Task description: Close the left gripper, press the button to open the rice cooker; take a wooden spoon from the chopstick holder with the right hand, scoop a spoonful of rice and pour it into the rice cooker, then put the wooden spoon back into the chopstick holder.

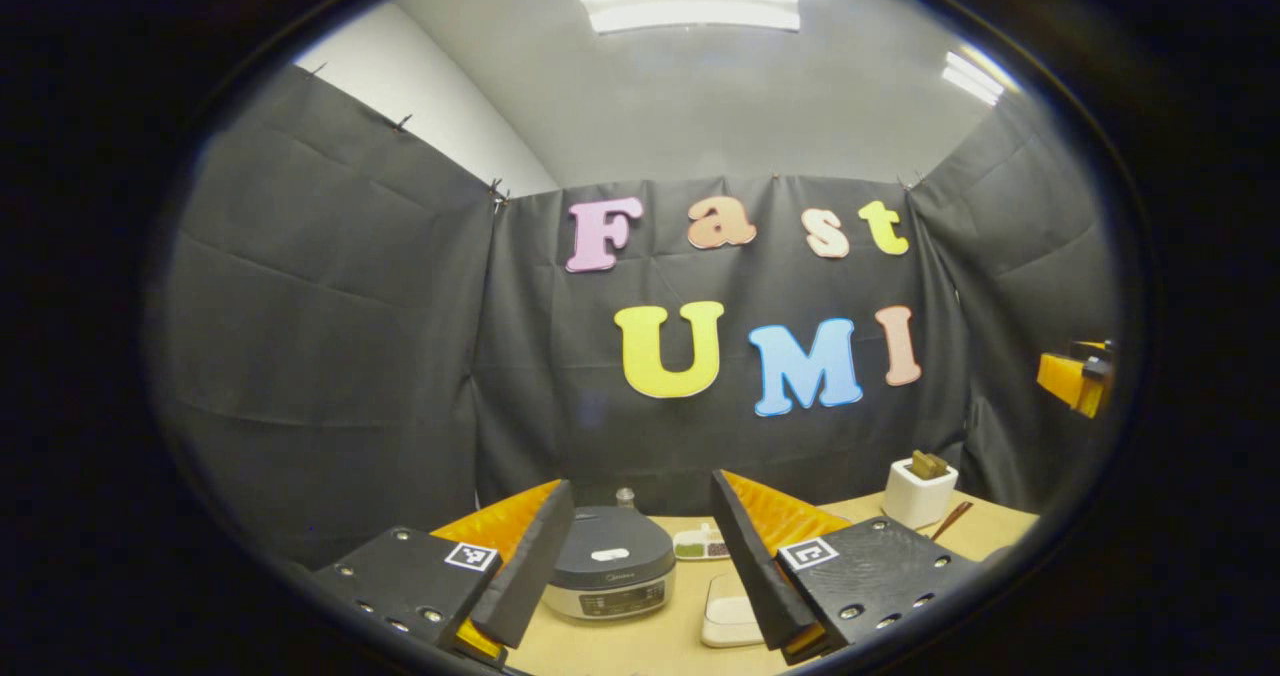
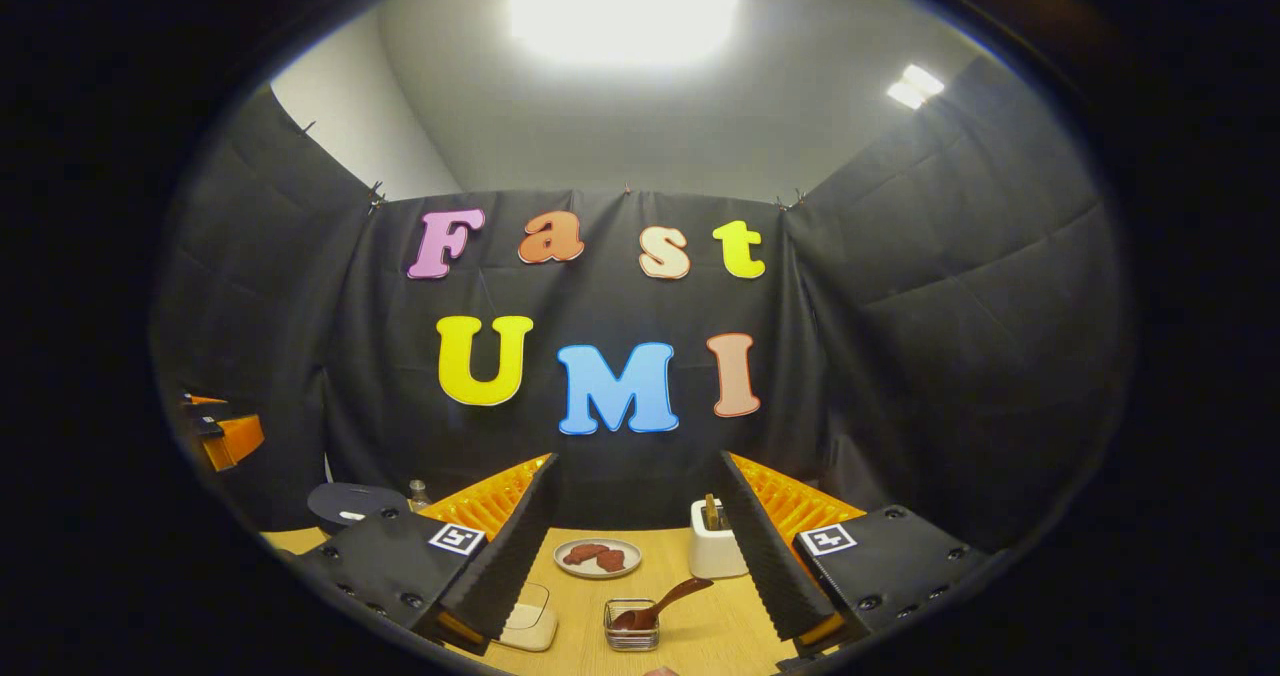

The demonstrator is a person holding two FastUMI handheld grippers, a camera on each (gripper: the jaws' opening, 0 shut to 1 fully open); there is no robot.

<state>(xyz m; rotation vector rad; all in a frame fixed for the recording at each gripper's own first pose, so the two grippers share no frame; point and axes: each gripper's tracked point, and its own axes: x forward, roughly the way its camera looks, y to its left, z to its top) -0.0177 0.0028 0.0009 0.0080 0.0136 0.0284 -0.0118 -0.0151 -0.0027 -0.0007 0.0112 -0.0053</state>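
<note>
At lower centre, the rice cooker [image 1: 612, 562] sits between our left claw [image 1: 640, 576], fingers spread; we bring them together before pressing.

I see a plate [image 2: 597, 557] of reddish pieces toward the bench's [image 2: 700, 636] far edge, a small divided dish [image 1: 701, 545] and a bottle [image 1: 625, 498] back there, ceiling lights [image 1: 688, 2] overhead.
</note>
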